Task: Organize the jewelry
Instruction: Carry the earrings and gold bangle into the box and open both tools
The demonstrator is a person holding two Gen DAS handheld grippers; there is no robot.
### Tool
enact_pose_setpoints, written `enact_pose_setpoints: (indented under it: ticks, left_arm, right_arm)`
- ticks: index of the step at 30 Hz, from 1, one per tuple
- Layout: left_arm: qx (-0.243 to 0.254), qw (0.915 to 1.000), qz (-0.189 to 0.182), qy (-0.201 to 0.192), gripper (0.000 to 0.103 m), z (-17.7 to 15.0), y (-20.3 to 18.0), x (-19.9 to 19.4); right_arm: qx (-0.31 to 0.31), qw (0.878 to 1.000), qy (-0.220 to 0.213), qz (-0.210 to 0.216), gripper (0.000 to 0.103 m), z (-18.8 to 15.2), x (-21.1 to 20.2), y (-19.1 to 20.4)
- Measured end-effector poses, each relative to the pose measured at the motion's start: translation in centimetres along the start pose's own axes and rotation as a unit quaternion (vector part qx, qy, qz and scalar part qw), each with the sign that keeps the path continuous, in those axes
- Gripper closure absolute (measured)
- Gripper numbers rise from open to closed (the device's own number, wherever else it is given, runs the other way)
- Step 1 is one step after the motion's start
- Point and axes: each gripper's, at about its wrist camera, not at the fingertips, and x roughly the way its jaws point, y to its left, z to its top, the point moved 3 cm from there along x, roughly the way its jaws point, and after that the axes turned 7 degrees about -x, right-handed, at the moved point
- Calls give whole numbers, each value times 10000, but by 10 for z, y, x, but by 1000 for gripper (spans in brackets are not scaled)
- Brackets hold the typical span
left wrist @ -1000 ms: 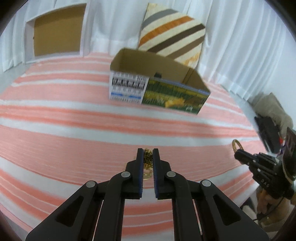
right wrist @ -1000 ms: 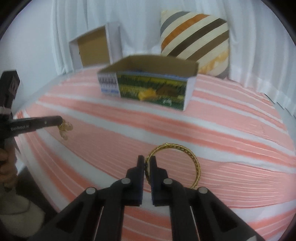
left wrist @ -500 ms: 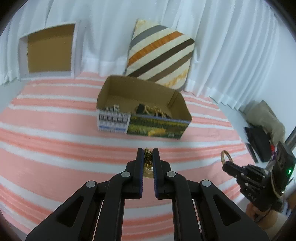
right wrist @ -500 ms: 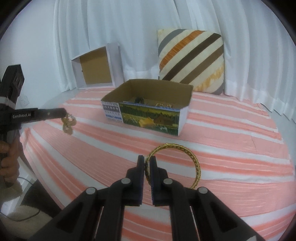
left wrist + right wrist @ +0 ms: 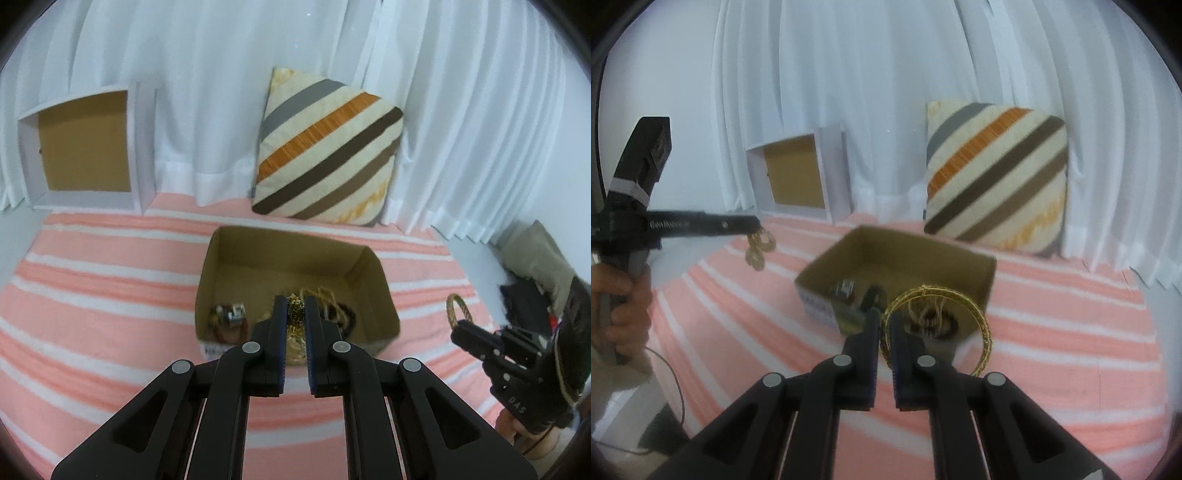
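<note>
Above the cardboard box (image 5: 295, 284), left gripper (image 5: 295, 314) jaws clamped on gold earrings (image 5: 294, 314), dangling only in right view; right gripper (image 5: 882, 325) pinching gold bangle (image 5: 982, 325).

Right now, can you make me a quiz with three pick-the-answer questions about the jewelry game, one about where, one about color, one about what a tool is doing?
1. Where is the striped pillow?
A. Inside the box
B. Leaning on the white curtain behind the cardboard box
C. On the floor

2. What color is the big bangle?
A. Gold
B. Blue
C. Red

3. What is the left tool doing?
A. Hanging wide open
B. Lying on the blanket
C. Pinching gold earrings

Answers:
1. B, the pillow stands against the curtain beyond the box's far wall.
2. A, the ring in the right tool shines gold.
3. C, the earrings dangle from its closed tips above the striped blanket.
</note>
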Motion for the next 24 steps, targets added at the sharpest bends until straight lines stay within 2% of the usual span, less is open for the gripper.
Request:
enact_pose_setpoints:
  ticks: [6, 13, 21, 23, 24]
  left_arm:
    - [63, 9996, 207, 161, 96, 17, 3, 52]
    - [41, 9981, 419, 444, 96, 17, 14, 108]
    - [6, 9958, 577, 710, 95, 3, 27, 144]
    - [4, 9952, 643, 735, 79, 0, 31, 150]
    - [4, 9951, 671, 733, 48, -1, 32, 152]
  right_arm:
    - [35, 9995, 246, 170, 97, 25, 60, -17]
    - [199, 9964, 773, 294, 97, 15, 128, -29]
    - [270, 9931, 1084, 368, 97, -1, 167, -28]
    - [259, 9922, 1171, 333, 95, -4, 176, -27]
    - [286, 9914, 1223, 360, 94, -4, 181, -28]
